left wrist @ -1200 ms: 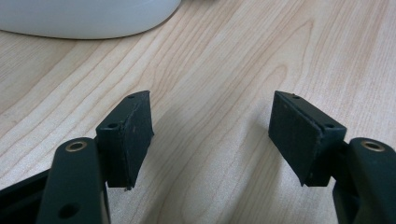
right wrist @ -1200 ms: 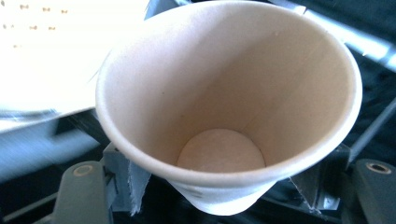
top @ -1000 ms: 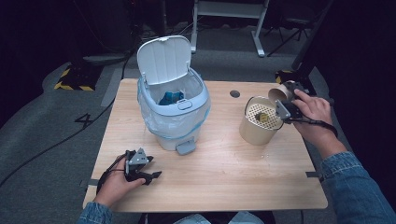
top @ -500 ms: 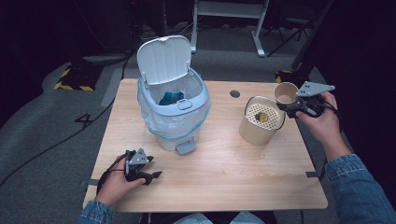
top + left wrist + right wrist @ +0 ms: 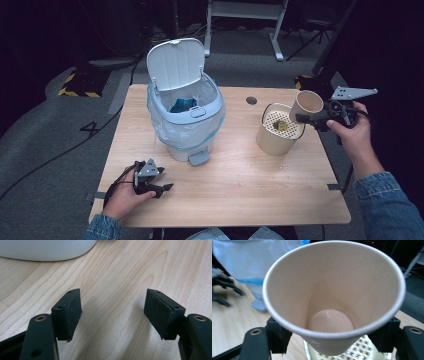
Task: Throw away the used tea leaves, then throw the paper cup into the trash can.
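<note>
Resting idle near the table point(image 5: 235, 190) edge: left gripper point(image 5: 162, 188), jaws standing apart with nothing but bare wood between the pads point(image 5: 71, 312), apparently parked clear of the work. Beyond its tips, sitting just ahead: pedal bin point(image 5: 186, 120), lid point(image 5: 175, 62) tipped fully back, liner mouth exposed, evidently readied to receive waste. Farther across, well apart from the left gripper: right gripper point(image 5: 306, 118) clamping a paper cup point(image 5: 306, 106) by its lower wall, one jaw on each side, cup tilted toward the bin. Looking down the cup point(image 5: 334, 297) in the right gripper view: interior appearing emptied. Directly beneath the held cup, touching neither jaw: beige strainer container point(image 5: 279, 134), perforated insert holding a small residue, presumably catching drained solids. Judged: cup being held aloft for disposal in the bin.
</note>
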